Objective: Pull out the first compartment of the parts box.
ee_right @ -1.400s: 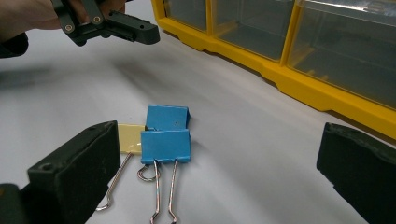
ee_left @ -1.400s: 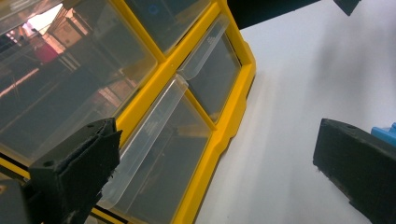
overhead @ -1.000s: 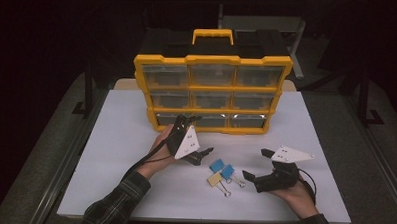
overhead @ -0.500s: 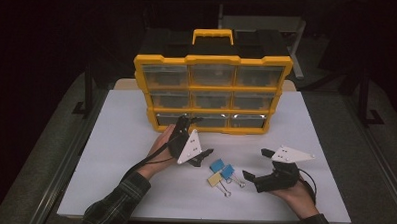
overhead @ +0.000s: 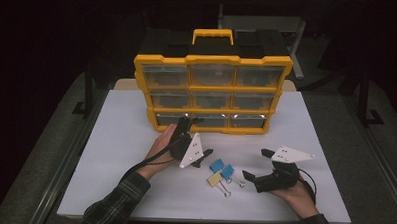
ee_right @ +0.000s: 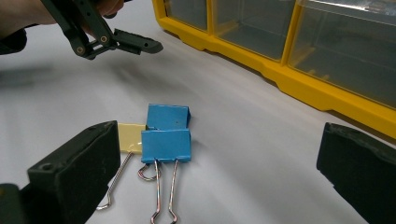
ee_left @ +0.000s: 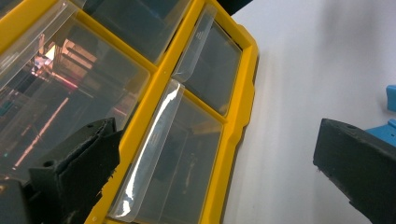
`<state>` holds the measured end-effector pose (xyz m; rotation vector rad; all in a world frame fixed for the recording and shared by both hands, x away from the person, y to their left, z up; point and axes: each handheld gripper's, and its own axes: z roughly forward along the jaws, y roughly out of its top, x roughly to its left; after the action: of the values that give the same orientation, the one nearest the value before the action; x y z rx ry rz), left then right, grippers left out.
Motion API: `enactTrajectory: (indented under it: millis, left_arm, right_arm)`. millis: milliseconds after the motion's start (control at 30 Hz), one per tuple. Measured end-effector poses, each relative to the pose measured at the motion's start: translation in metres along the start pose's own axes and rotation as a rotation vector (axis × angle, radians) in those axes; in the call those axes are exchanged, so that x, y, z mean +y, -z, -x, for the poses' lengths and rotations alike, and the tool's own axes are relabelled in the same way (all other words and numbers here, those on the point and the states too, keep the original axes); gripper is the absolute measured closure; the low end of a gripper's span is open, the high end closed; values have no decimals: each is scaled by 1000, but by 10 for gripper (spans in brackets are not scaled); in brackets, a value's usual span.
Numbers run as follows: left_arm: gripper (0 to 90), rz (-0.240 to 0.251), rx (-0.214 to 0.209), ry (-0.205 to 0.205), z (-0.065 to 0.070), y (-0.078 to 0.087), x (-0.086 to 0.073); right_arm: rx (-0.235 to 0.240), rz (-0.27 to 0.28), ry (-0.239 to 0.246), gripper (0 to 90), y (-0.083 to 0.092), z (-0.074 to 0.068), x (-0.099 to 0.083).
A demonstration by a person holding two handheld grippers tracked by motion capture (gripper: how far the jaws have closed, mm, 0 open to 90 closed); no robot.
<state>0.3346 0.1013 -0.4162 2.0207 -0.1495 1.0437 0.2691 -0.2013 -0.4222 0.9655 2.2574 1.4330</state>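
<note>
Left gripper [overhead: 189,141]: spread wide, holding nothing; one jaw against the front of the bottom-left drawer [ee_left: 173,158] of the yellow organizer [overhead: 212,92], the other out over the white table [overhead: 121,124]
Right gripper [overhead: 258,166]: spread wide, empty; low on the table in front of the organizer, aimed at the clips
Clips: two blue binder clips [ee_right: 166,135] and one yellow clip [ee_right: 130,138], bunched and touching, in front of the organizer, between the two grippers
Risk at drawer: clear pull tab [ee_left: 149,154] thin and slick; likely to slip off a jaw; organizer could slide or tip if tugged
Risk at clips: bunching may mean two pinched at once, or one nudged away; wire handles prone to snagging
Writing: no brand, label or lettering legible anywhere
</note>
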Motion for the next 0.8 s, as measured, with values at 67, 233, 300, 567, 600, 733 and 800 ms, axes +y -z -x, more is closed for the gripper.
enactTrajectory:
  millis: [67, 233, 300, 567, 600, 733, 800]
  left_arm:
    - [4, -5, 3, -14, 1, 0, 0]
    - [4, -11, 13, -49, 3, 0, 2]
    - [4, -8, 16, -55, 3, 0, 2]
    - [3, -28, 34, -131, 5, 1, 5]
    - [3, -31, 34, -138, 5, 1, 5]
    - [3, -34, 46, -165, 6, 1, 6]
    - [3, -38, 52, -189, 7, 1, 7]
  right_arm:
    - [0, 1, -1, 0, 0, 0, 0]
    - [0, 0, 0, 0, 0, 0, 0]
    - [1, 0, 0, 0, 0, 0, 0]
    - [1, -3, 0, 0, 0, 0, 0]
    - [1, -3, 0, 0, 0, 0, 0]
    - [2, -3, 0, 0, 0, 0, 0]
    - [2, -6, -3, 0, 0, -1, 0]
